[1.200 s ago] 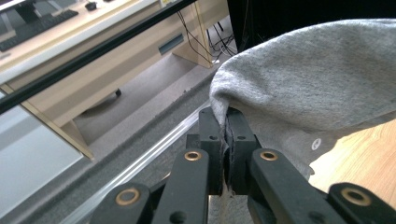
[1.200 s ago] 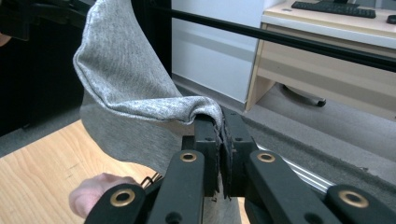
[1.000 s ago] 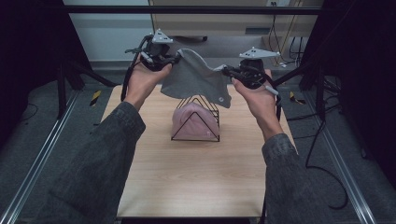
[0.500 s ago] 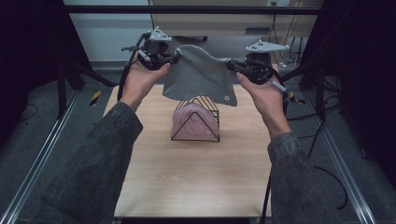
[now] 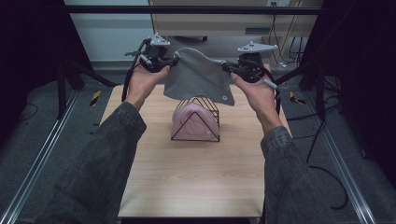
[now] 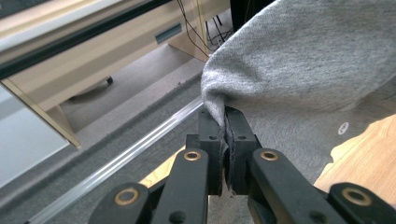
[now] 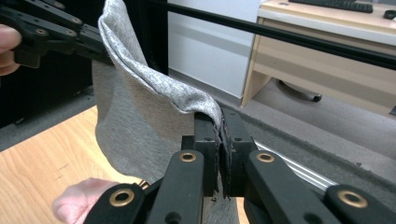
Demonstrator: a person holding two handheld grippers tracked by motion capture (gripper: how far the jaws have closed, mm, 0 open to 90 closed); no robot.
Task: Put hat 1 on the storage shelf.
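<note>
A grey cloth (image 5: 198, 77) hangs in the air, stretched between both grippers above the far half of the table. My left gripper (image 5: 173, 60) is shut on its left top corner (image 6: 219, 105); my right gripper (image 5: 225, 67) is shut on its right top corner (image 7: 208, 109). In the right gripper view the cloth (image 7: 135, 107) runs up to the left gripper (image 7: 93, 44). Just under the cloth's lower edge stands a black wire rack (image 5: 198, 135) with a pink cloth (image 5: 189, 122) draped in it.
The light wooden table (image 5: 187, 186) has bare room in front of the rack. Beyond its far edge run a metal rail (image 6: 126, 156), grey carpet, and a wooden desk (image 7: 327, 60) with cables. Dark frame posts stand left and right.
Both grippers have lifted the grey cloth higher and farther back, and levelled it; its lower edge now hangs just over the rack's top. The rack has not moved.
</note>
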